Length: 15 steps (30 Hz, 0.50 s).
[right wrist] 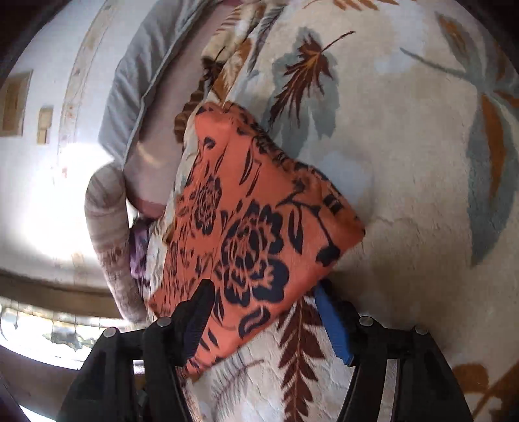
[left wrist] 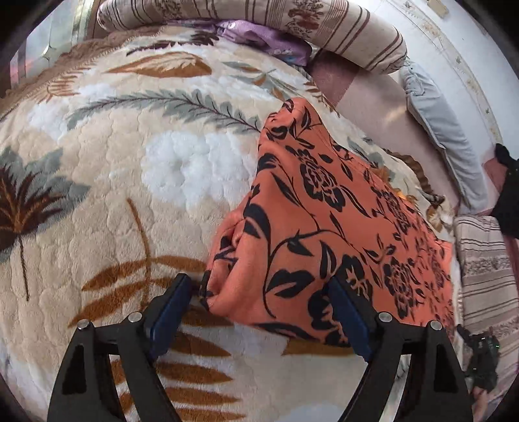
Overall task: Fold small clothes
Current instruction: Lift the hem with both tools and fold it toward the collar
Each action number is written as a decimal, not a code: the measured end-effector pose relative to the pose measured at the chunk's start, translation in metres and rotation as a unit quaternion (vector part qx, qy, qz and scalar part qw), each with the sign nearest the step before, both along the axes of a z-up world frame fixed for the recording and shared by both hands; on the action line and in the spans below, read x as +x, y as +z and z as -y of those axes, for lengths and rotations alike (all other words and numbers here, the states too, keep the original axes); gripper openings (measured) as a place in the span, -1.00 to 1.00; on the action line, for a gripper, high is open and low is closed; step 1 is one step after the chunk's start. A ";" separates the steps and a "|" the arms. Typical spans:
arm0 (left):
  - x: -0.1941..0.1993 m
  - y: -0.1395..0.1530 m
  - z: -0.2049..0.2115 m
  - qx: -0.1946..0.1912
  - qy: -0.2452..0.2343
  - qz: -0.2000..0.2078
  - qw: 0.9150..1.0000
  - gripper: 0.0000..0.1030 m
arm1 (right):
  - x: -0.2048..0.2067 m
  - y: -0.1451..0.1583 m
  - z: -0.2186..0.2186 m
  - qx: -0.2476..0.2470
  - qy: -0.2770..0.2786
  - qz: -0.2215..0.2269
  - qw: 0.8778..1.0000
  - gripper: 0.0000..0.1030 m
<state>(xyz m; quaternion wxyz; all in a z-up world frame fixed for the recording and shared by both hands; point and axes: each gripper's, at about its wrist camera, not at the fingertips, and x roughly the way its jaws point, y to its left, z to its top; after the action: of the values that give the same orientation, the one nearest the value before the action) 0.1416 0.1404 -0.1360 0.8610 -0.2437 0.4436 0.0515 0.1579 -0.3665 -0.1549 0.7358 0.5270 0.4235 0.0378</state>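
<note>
Lying folded on a plush fleece blanket [left wrist: 129, 168] printed with brown and grey leaves, the orange garment [left wrist: 324, 211] is a thin, smooth cloth patterned with black roses and vines, its near corner bunched into soft rolls. The left gripper [left wrist: 259, 292] stands spread over that corner, one blue-padded finger beside the cloth edge and the other over the fabric, neither pressing it. In the right wrist view the same orange garment [right wrist: 253, 220] forms a rough rectangle, and the right gripper [right wrist: 262, 292] is likewise spread astride its near edge, pinching nothing. Beyond the blanket lie a striped bolster [left wrist: 292, 22], a crumpled purple cloth [left wrist: 259, 35] and a pale grey pillow [left wrist: 441, 130].
</note>
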 end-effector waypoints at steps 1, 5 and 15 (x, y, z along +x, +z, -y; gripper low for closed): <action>0.004 0.002 0.005 0.013 0.003 0.006 1.000 0.75 | 0.005 -0.001 0.000 0.011 -0.021 -0.006 1.000 0.44; 0.025 0.001 0.014 0.029 0.001 -0.014 0.999 0.45 | 0.024 0.001 0.001 0.003 -0.059 -0.008 0.998 0.24; -0.006 0.093 0.019 0.002 -0.051 0.042 0.998 -0.68 | 0.027 0.103 -0.014 -0.106 0.019 0.067 0.992 -0.81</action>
<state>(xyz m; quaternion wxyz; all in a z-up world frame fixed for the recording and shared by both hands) 0.1355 0.1213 -0.0430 0.8807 -0.2210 0.4189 -0.0014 0.1850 -0.3528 -0.0524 0.8137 0.4341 0.3844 0.0418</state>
